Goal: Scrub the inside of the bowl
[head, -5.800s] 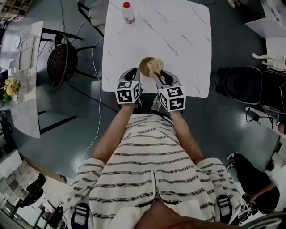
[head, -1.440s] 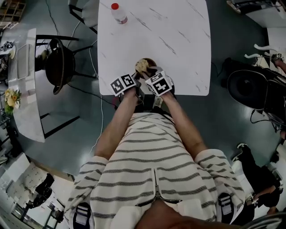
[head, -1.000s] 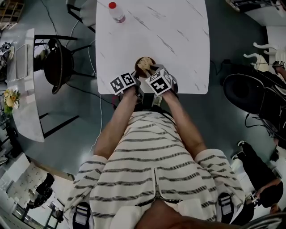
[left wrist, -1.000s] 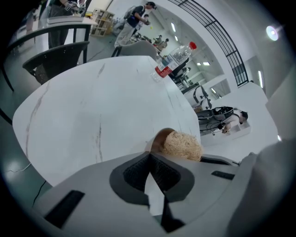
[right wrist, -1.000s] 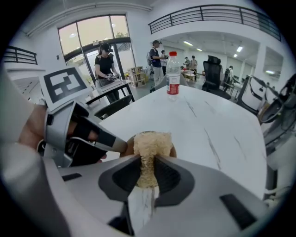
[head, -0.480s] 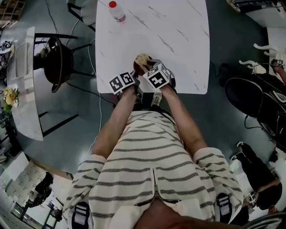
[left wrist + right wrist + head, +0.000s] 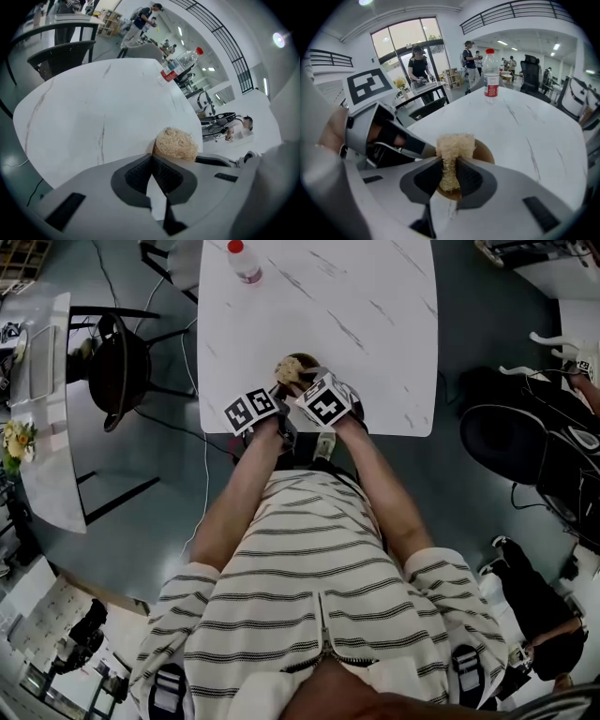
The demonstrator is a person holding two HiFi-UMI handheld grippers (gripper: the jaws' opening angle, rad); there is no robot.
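My right tongs (image 7: 449, 173) are clamped on a loofah scrubber (image 7: 453, 145), which stands upright between the pads with its pale fibrous top poking out above them. Its lower end sits inside the small brown bowl (image 7: 485, 153), which rests on the white marbled surface (image 7: 525, 122) close to the edge nearest me.

My left tongs (image 7: 152, 158) have their tips pressed together. From the right gripper view they reach in to the bowl's left rim, but I cannot see any rim pinched between them, so I judge them to be bracing the bowl rather than gripping it.

To scrub well, I would press the scrubber down onto the inner wall and sweep it round in circles, tilting my wrist so the fibres follow the curve instead of dabbing at the bottom. The bowl looks light and sits near the edge, so the left side must steady it against each push or it may skate off. The grip is low on the scrubber, so hard pushing could bend it.

A clear water bottle (image 7: 490, 75) with a red cap stands well apart at the far side. Its label is red and white, but the print is too small to read.
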